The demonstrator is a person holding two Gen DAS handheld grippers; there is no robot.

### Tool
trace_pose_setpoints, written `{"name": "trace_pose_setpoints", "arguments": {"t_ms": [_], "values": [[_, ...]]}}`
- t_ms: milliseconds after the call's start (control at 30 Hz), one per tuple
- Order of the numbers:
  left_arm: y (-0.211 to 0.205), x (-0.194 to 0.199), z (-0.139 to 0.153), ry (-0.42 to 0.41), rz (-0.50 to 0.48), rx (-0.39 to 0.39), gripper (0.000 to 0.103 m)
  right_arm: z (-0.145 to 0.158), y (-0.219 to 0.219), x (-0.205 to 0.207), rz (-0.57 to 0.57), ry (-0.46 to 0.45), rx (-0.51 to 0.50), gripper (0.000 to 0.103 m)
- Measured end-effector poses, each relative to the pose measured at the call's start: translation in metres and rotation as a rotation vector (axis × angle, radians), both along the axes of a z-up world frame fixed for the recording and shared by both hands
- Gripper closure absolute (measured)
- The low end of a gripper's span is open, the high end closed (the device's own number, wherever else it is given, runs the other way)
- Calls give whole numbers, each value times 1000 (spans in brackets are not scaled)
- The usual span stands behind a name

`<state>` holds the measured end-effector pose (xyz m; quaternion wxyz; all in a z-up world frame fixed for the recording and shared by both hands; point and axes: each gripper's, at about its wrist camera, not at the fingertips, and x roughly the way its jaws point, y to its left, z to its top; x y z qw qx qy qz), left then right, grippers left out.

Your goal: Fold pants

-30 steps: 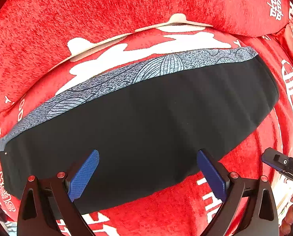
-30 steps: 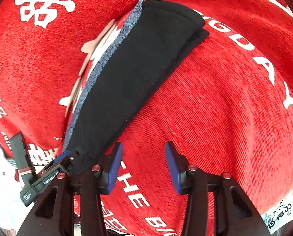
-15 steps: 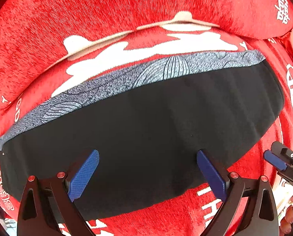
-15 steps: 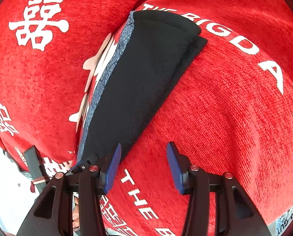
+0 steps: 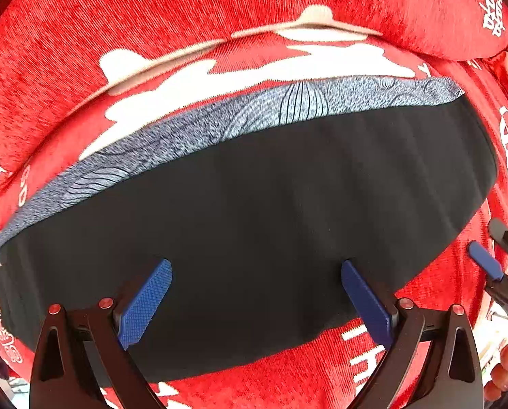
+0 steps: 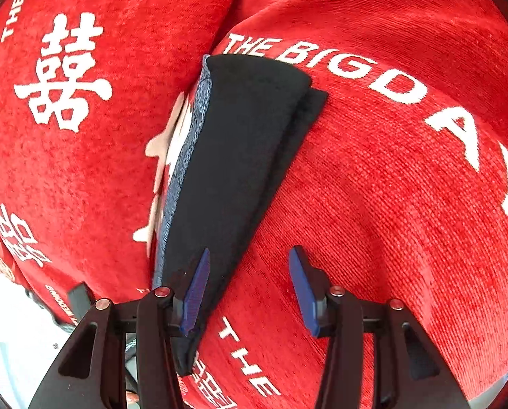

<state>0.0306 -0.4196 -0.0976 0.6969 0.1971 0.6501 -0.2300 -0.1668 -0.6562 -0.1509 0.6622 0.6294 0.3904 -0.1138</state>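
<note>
Lying already folded into a long flat strip on the red fuzzy sofa cushion [image 5: 322, 368], the black soft pants with a grey patterned band [image 5: 254, 211] need another fold, with left gripper [image 5: 255, 301] and right gripper [image 6: 247, 289] fingers open, holding nothing.

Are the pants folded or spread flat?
Folded: the pants show two stacked black layers, the lower edge sticking out at the far end.

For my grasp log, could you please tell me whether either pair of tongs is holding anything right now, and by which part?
Nothing is held. The left tongs and right tongs both stand open over the folded black pants, pads not pressing the cloth.
</note>
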Motion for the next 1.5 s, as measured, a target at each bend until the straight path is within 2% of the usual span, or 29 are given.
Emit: {"name": "trace_pose_setpoints", "arguments": {"t_ms": [100,333,567,600,633,667,700,733,833,900,933,967,1000,1033,1067,1233,1400,1500], "values": [[3,2,-6,25,34,-15,2,1,-1,0,-15,-8,-3,51],[1,1,-8,10,10,-18,2,0,-4,9,-68,-34,2,51],[-4,0,-8,-5,-1,-16,1,-6,-18,31,-155,-122,-14,47],[-5,1,-5,-11,-1,-15,3,-6,-20,36,-163,-130,-7,45],[-6,4,2,-30,3,-20,11,-6,-21,39,-166,-131,3,46],[-9,8,8,-50,9,-29,13,-6,-22,42,-162,-129,12,55],[-11,12,13,-67,17,-38,14,-7,-23,47,-144,-117,30,81],[-16,20,19,-99,36,-48,14,-8,-24,49,-129,-107,39,90],[-28,43,25,-152,85,-66,14,2,-24,53,-85,-121,16,90],[-43,61,18,-160,111,-39,14,14,-21,55,-62,-149,-13,90],[-50,65,10,-158,109,-22,14,19,-20,56,-55,-161,-21,90],[-59,68,-10,-127,85,26,14,24,-19,57,-46,-172,-29,90],[-63,67,-21,-118,76,40,10,30,-17,59,-35,-186,-39,90],[-63,68,-20,-151,87,17,8,36,-16,61,-21,-199,-52,90],[-65,70,-21,-149,82,14,8,42,-13,64,0,-212,-63,90],[-58,84,-12,-93,92,-16,8,71,-3,85,89,-230,-153,90],[-31,96,14,-127,172,-80,8,112,22,103,222,-243,-282,90],[-4,100,31,-155,179,-100,8,135,45,116,313,-233,-384,90]]}}
